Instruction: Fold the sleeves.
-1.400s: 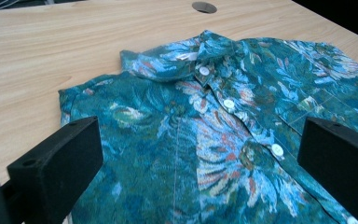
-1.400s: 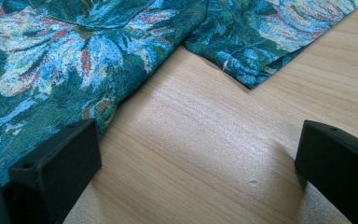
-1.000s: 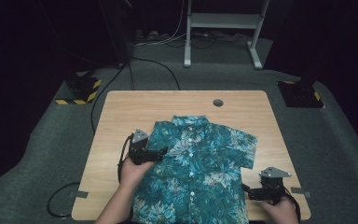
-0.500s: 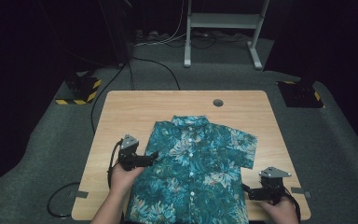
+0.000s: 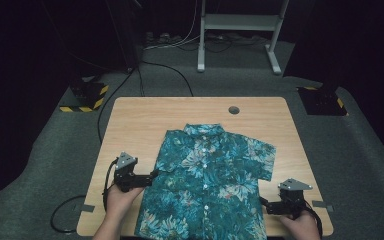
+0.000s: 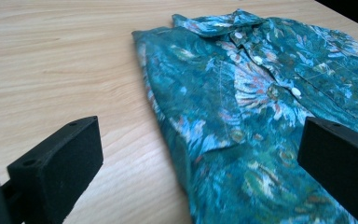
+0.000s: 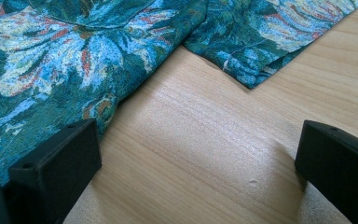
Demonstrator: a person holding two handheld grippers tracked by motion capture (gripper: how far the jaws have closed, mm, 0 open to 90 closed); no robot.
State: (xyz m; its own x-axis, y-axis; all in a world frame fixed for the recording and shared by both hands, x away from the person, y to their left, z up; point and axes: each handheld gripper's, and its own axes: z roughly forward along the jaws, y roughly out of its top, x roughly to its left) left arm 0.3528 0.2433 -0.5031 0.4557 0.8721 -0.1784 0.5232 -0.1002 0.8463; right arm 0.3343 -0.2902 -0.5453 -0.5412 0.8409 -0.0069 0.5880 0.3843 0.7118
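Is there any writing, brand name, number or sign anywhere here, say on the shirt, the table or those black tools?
No readable text in any view.
Shirt: floral print and plain white buttons, no label showing.
Table: bare wood, no markings.
Left gripper and right gripper: no lettering visible.
Yellow-and-black hazard stripes on a floor plate: a warning pattern, no words.

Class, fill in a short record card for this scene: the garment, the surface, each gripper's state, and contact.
garment: teal floral short-sleeved button shirt, lying flat, buttoned front up
surface: light wooden table
left gripper: jaws open, at the shirt's left edge
right gripper: jaws open, by the shirt's lower right edge
contact: neither gripper holds the cloth
sleeves: left sleeve folded in, right sleeve spread out
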